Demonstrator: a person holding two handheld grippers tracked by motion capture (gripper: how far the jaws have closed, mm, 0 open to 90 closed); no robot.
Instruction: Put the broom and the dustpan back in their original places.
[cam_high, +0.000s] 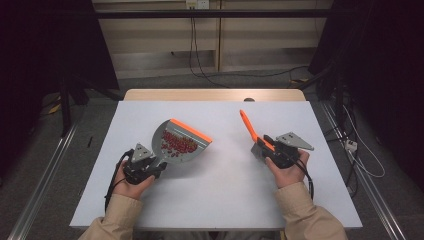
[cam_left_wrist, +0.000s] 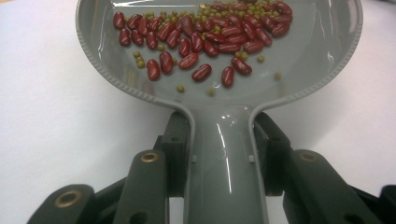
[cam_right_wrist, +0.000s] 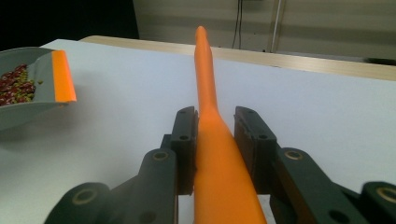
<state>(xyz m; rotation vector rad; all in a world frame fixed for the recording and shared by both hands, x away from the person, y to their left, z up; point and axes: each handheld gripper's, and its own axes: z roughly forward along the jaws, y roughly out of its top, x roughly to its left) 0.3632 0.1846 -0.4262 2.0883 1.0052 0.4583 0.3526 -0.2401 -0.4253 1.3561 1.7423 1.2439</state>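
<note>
On the white table (cam_high: 220, 195), the left gripper (cam_high: 150, 167) clamps the handle of a grey dustpan (cam_high: 175, 142) holding beans (cam_left_wrist: 201, 35); well apart, the right gripper (cam_high: 272, 150) clamps an orange brush (cam_high: 248, 125).

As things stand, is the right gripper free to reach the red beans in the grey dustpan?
Probably not directly: the right gripper is shut on the orange brush handle, so it is occupied. The white table between it and the grey dustpan of red beans lies bare.
</note>
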